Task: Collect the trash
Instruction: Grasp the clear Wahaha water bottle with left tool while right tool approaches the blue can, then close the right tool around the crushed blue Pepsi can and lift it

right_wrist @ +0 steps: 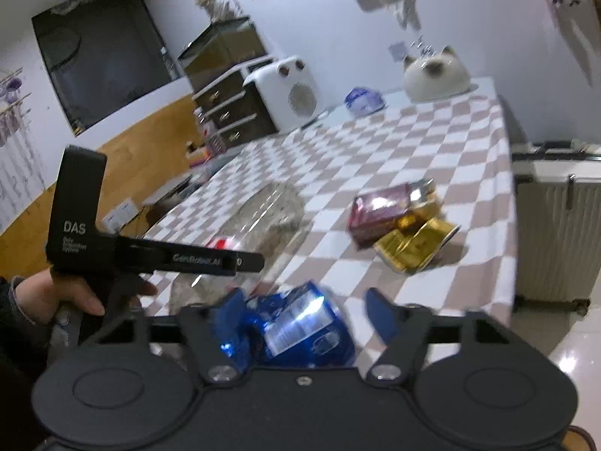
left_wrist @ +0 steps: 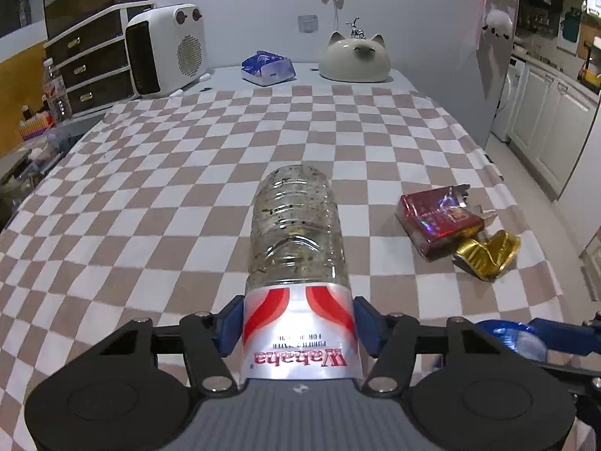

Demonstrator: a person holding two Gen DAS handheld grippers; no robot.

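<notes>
- Left gripper [left_wrist: 298, 329]: I have it closed on the water bottle [left_wrist: 296, 240], both blue pads pressed against the labelled end; the bottle points away from me over the tabletop [left_wrist: 150, 188], and whether its far end touches the cloth I cannot tell.
- Right gripper [right_wrist: 300, 317]: the fingers look spread, with a clear gap on the right side; the blue wrapper [right_wrist: 300, 330] sits between them against the left pad. The view is blurred, so I cannot tell whether it is actually gripped.
- Remaining trash: a red carton [left_wrist: 437, 220] and a crumpled gold foil packet [left_wrist: 488, 253] lie touching each other at the right, near the tabletop edge.
- Step in hand, as I judge it: carrying the bottle off to a bin, which neither view shows. I would keep the squeeze moderate and the bottle level.
- Materials: the bottle is thin, clear, ribbed plastic, speckled inside, with a glossy label likely to slip; the wrapper is shiny crinkled film; the carton is stiff and glossy; the cloth is soft and checked.
- Far end: a white heater [left_wrist: 165, 52] and a cat-shaped dish [left_wrist: 355, 60].
</notes>
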